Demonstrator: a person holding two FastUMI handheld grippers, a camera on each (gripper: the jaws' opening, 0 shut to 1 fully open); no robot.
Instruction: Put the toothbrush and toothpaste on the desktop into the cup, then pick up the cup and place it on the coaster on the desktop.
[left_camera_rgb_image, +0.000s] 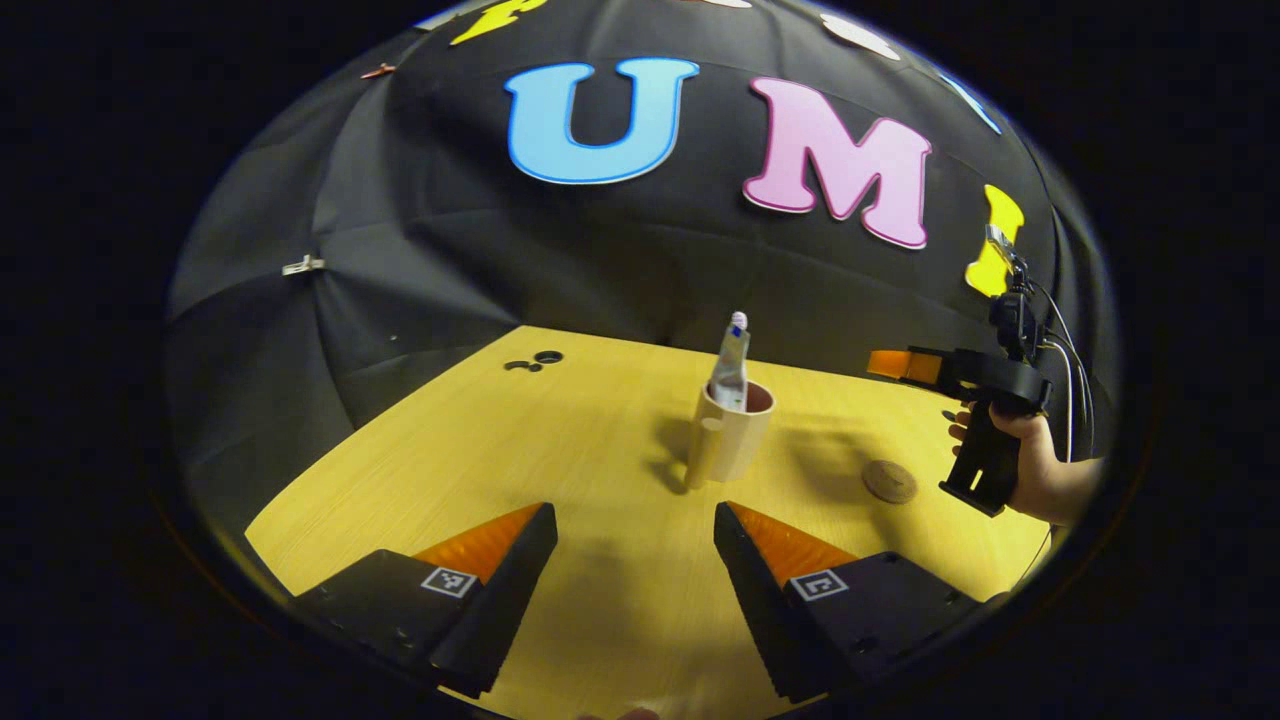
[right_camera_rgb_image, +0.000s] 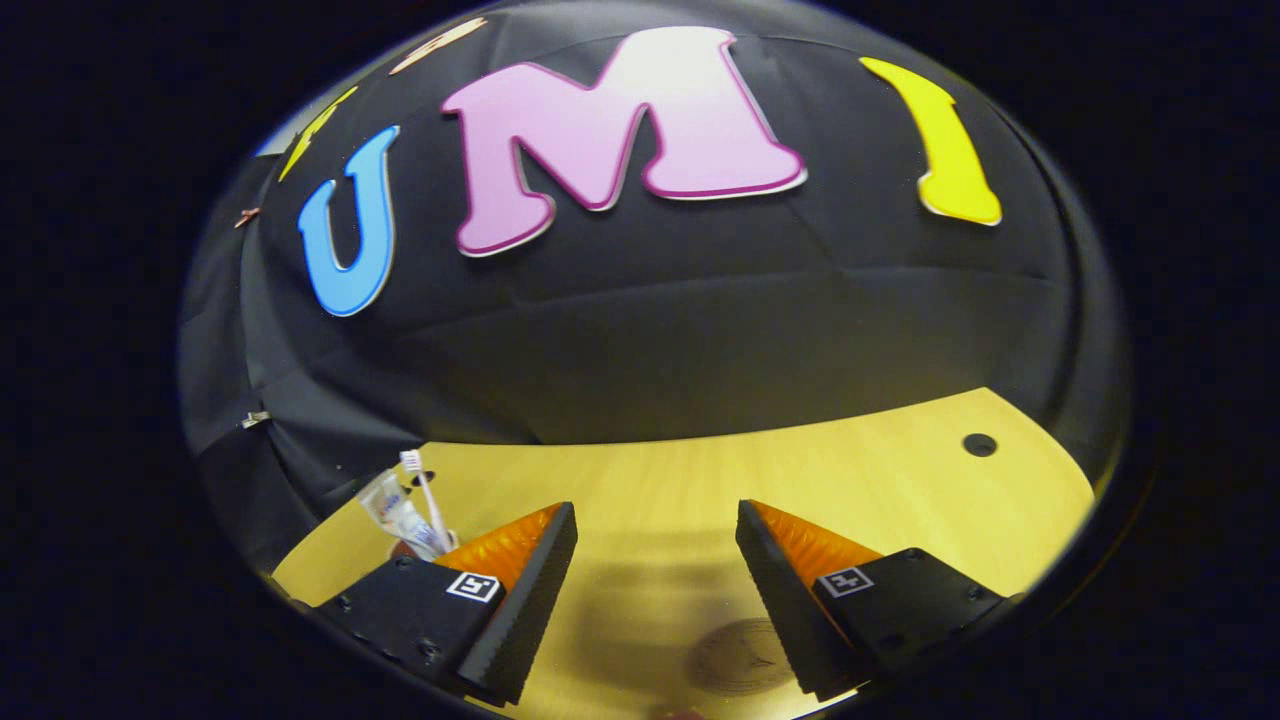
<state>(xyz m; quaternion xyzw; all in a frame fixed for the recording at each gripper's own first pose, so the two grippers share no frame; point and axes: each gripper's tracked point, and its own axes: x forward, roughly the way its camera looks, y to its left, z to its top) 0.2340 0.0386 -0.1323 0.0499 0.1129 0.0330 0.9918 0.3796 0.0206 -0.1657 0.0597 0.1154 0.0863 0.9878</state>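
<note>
Before the beige cylindrical cup (left_camera_rgb_image: 729, 440), low over the yellow wooden worktop (left_camera_rgb_image: 480, 450): left claw (left_camera_rgb_image: 635, 560), jaws wide apart, holding nothing. Inside the cup: translucent toothpaste tube (left_camera_rgb_image: 731, 365) standing upright, white toothbrush (right_camera_rgb_image: 424, 495) beside it. Right of the cup: round brown coaster (left_camera_rgb_image: 889, 481), bare. Beyond the coaster, raised: right claw (right_camera_rgb_image: 655, 585), hand-held, jaws spread, holding nothing.

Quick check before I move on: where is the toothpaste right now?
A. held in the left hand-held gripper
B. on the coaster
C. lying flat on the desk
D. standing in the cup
D: the toothpaste stands upright in the cup, which sits on the desk apart from the coaster.
</note>
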